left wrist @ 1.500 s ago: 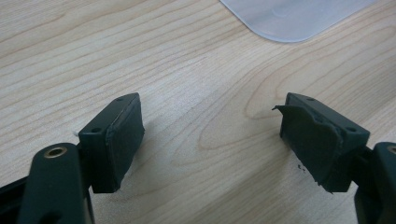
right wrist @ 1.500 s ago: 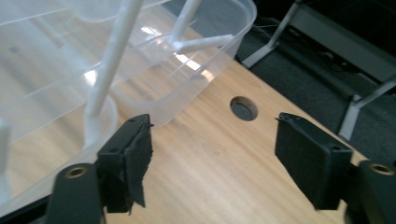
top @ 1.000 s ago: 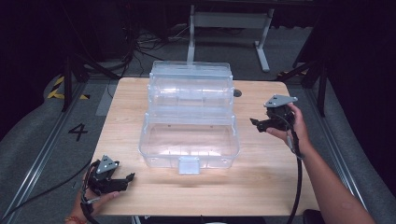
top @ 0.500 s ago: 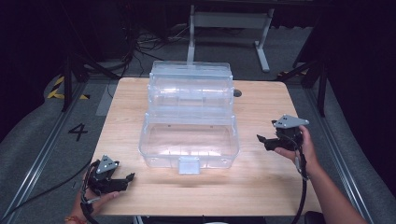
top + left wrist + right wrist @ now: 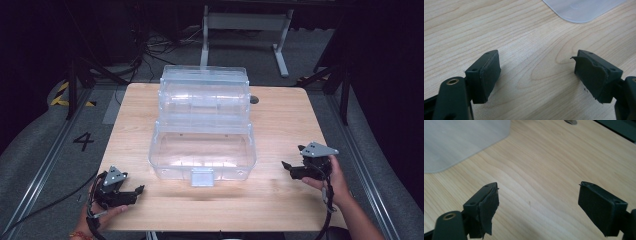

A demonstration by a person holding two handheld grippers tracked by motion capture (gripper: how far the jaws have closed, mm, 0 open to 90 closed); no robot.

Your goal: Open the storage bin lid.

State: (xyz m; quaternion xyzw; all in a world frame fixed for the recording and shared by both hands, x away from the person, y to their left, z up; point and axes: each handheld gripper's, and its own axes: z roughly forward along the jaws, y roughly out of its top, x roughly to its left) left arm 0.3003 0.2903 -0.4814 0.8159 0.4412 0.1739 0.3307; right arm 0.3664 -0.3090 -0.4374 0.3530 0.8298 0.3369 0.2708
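Observation:
A clear plastic box (image 5: 202,150) stands in the middle of the wooden table (image 5: 285,120), its lid (image 5: 204,92) raised at the back and a latch (image 5: 202,176) at its front. My left gripper (image 5: 136,194) rests low near the table's front left corner, held by a hand, jaws open and empty. In the left gripper view the left gripper (image 5: 536,72) has bare wood between its pads (image 5: 490,72), with a box corner (image 5: 581,10) beyond. My right gripper (image 5: 292,157) hovers right of the box, pointing at it, open and empty. In the right gripper view, the right gripper (image 5: 537,202) spans bare wood beside the box (image 5: 461,140).
A small dark round object (image 5: 254,99) lies on the table behind the box's right side, and appears as a dark spot (image 5: 571,121) in the right gripper view. Grey floor, rails and a metal stand (image 5: 245,30) surround the table.
My right gripper has come down and toward the table's front edge, ending low beside the box's right front corner. The left gripper and the box have stayed put.

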